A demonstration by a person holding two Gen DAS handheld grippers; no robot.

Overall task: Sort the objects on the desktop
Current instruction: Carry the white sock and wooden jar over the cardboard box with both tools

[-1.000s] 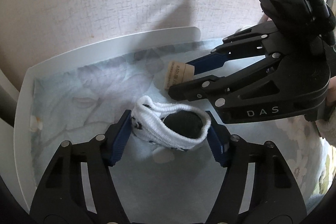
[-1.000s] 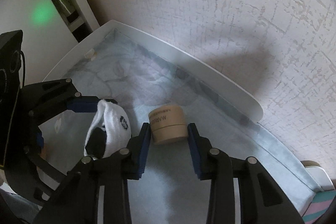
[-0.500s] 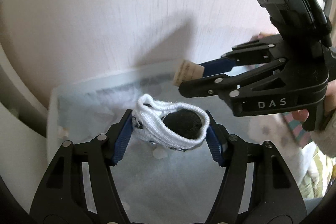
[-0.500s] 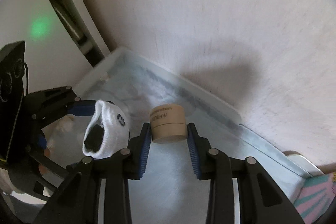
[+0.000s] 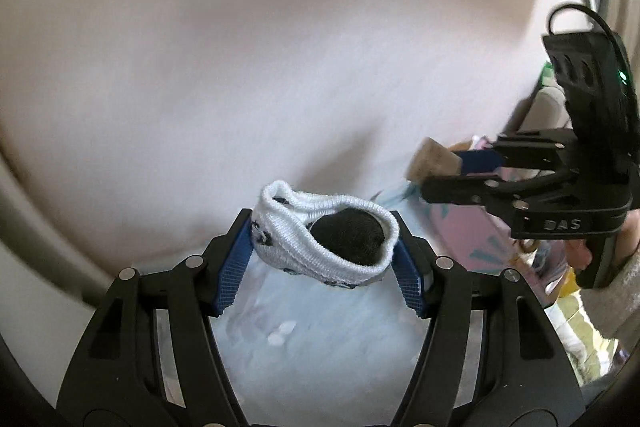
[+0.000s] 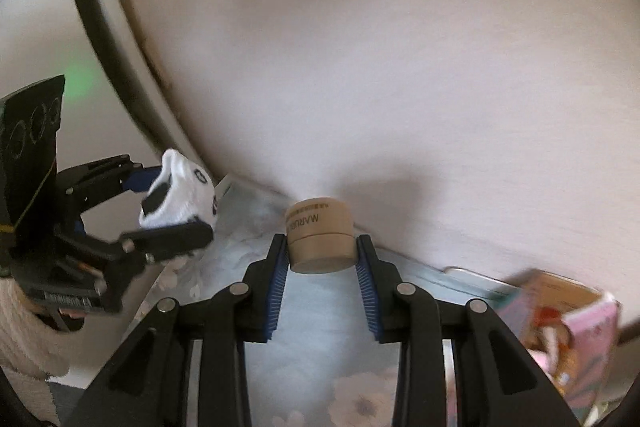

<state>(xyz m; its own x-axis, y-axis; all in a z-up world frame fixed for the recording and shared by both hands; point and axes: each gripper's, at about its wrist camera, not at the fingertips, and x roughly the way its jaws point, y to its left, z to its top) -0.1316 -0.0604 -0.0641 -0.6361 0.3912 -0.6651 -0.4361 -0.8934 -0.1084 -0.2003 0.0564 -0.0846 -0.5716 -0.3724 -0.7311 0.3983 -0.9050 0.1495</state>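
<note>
My left gripper [image 5: 322,247] is shut on a rolled white sock with a black inside [image 5: 324,239] and holds it in the air above the pale blue floral tablecloth [image 5: 320,347]. The sock also shows in the right wrist view [image 6: 176,195], at the left. My right gripper [image 6: 322,255] is shut on a small tan cardboard jar [image 6: 320,239] with printed lettering and holds it off the table. In the left wrist view the jar [image 5: 434,163] sits at the right in the right gripper [image 5: 460,171].
A plain pale wall [image 6: 360,47] stands close behind both grippers. A pink and orange box [image 6: 568,327] lies at the right on the table. A white tray rim [image 6: 472,273] runs along the wall. Pink items [image 5: 472,239] lie at the right.
Both grippers have risen out of the white tray with the sock and the jar still held. The tray has dropped below the views and the grippers have moved apart.
</note>
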